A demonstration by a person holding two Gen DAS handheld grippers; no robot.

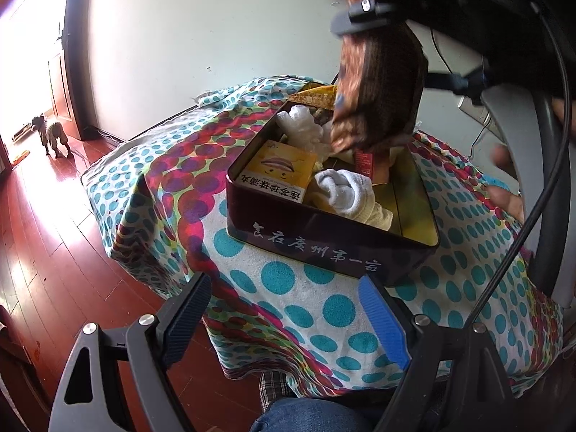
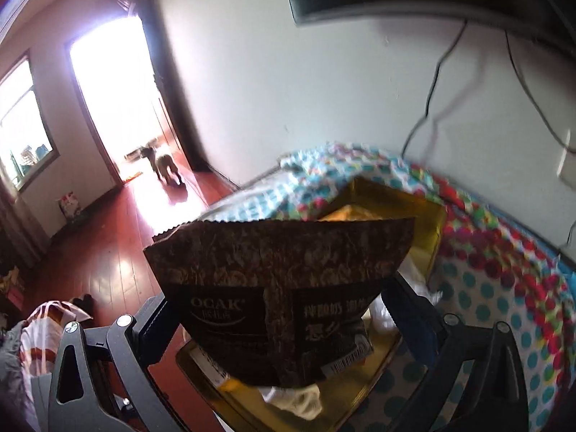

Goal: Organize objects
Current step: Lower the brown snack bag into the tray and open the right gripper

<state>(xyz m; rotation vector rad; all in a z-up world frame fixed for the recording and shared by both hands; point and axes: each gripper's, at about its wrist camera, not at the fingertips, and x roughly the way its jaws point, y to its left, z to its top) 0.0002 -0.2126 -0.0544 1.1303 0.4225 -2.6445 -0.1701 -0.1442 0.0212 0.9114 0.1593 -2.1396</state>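
Item: dark rectangular tin, open, at centre of the table on a spotted cloth. Contents already in place: yellow carton at 9 o'clock inside the tin, rolled white sock at centre, white wrapping toward 11 o'clock. In transit: brown snack bag, clamped between the jaws of the right gripper and hanging above the tin's far end, about 1 o'clock, not yet lowered in. Left gripper: jaws wide, empty, at 6 o'clock short of the tin. Status, judged: mostly packed; the bag remains to be set down and released.
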